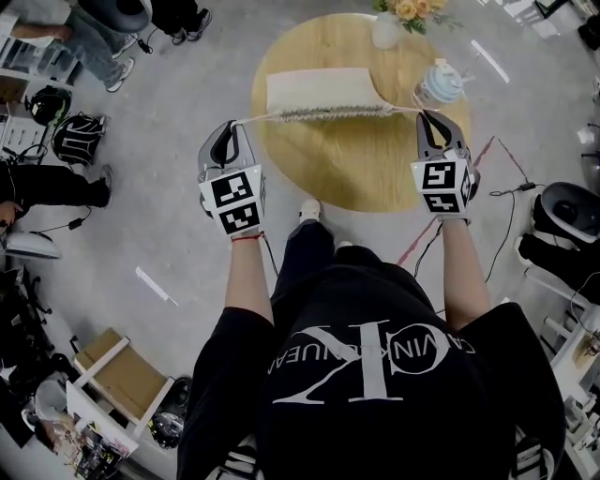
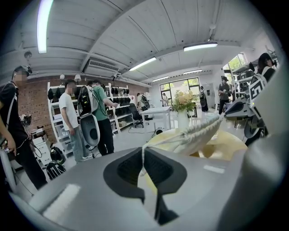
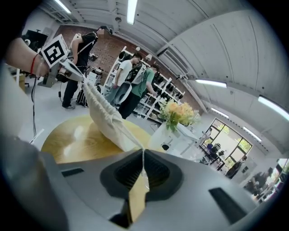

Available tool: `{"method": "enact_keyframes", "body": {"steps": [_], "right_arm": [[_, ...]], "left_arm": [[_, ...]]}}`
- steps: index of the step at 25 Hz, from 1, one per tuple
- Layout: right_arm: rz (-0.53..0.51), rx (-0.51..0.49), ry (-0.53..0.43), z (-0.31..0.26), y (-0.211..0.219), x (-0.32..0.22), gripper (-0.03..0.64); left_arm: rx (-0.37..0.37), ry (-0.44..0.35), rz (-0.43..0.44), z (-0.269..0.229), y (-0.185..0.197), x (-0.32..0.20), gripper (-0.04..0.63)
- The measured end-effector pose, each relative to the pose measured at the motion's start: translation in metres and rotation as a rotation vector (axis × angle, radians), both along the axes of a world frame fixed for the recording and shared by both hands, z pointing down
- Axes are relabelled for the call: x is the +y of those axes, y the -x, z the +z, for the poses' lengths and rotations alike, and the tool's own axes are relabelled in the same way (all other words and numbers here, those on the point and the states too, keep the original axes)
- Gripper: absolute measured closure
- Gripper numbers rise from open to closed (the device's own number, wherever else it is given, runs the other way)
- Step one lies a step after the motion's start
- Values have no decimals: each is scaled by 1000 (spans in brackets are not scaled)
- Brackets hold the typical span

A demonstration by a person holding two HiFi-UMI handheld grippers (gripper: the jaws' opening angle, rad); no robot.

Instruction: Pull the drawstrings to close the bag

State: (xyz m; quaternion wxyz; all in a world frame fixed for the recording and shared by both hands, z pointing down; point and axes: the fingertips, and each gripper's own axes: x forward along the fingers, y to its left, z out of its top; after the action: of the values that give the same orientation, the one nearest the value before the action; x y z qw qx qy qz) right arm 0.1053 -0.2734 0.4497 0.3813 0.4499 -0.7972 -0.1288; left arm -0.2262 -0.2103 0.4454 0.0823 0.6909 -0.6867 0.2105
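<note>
A cream drawstring bag point(image 1: 317, 92) hangs over the round wooden table point(image 1: 356, 169), its gathered mouth point(image 1: 333, 112) stretched between my two grippers. My left gripper point(image 1: 234, 125) is shut on the left drawstring point(image 1: 255, 119) just off the table's left edge. My right gripper point(image 1: 426, 115) is shut on the right drawstring point(image 1: 405, 110). In the left gripper view the cord point(image 2: 143, 158) runs from the shut jaws up to the puckered bag point(image 2: 203, 128). In the right gripper view the cord point(image 3: 143, 158) leads from the shut jaws to the bag point(image 3: 106, 113), with the other gripper point(image 3: 67, 67) beyond it.
A white vase of flowers point(image 1: 386, 28) and a striped lidded jar point(image 1: 439, 84) stand at the table's far right. Several people point(image 2: 72, 117) stand by shelves point(image 2: 122, 108) across the room. Bags and cables lie on the floor at the left point(image 1: 80, 136).
</note>
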Motion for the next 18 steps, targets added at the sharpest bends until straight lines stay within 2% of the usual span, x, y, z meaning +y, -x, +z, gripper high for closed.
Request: {"method": "enact_keyframes", "body": {"steps": [3, 9, 14, 18], "right_arm": [[14, -33, -7, -5, -2, -3, 595], [62, -186, -25, -31, 0, -9, 595], [136, -308, -119, -65, -7, -19, 595], [168, -310, -175, -82, -15, -27, 597]], "left_arm": [[6, -16, 2, -7, -1, -1, 577], [46, -93, -16, -37, 4, -7, 578], [-45, -136, 0, -61, 2, -10, 578], [-75, -162, -10, -79, 3, -12, 578]]}}
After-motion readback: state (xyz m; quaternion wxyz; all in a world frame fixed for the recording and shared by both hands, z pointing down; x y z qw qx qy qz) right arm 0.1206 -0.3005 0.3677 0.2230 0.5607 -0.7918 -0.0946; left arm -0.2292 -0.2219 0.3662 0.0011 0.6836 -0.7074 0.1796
